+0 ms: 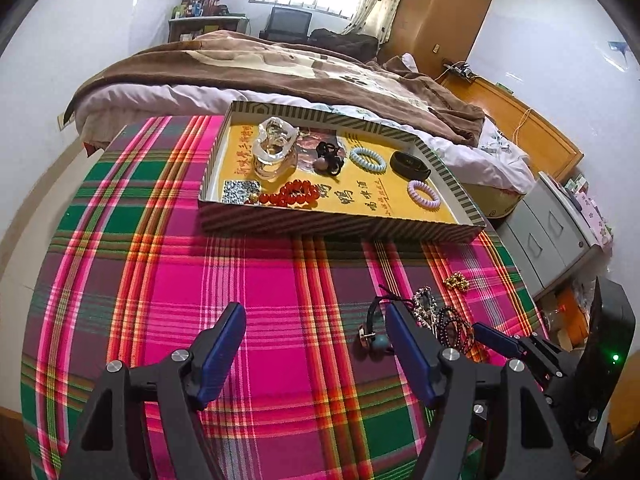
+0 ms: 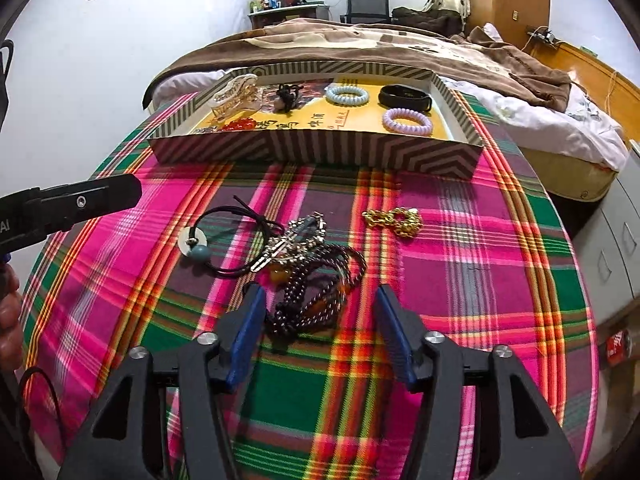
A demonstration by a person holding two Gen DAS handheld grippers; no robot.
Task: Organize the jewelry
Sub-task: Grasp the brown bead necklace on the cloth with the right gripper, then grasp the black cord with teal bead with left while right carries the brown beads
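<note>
A striped tray with a yellow floor holds a red bead bracelet, a clear glass clip, a black hair tie, a blue coil band, a black wristband and a purple coil band. On the plaid cloth before it lie a black cord pendant, a silver chain, a dark bead strand and a gold chain. My right gripper stands open around the near end of the bead strand, pads clear of it. My left gripper is open over bare cloth, left of the pile.
The plaid cloth covers a raised surface at the foot of a bed with a brown blanket. Grey drawers stand to the right. A hand shows at the left edge of the right wrist view.
</note>
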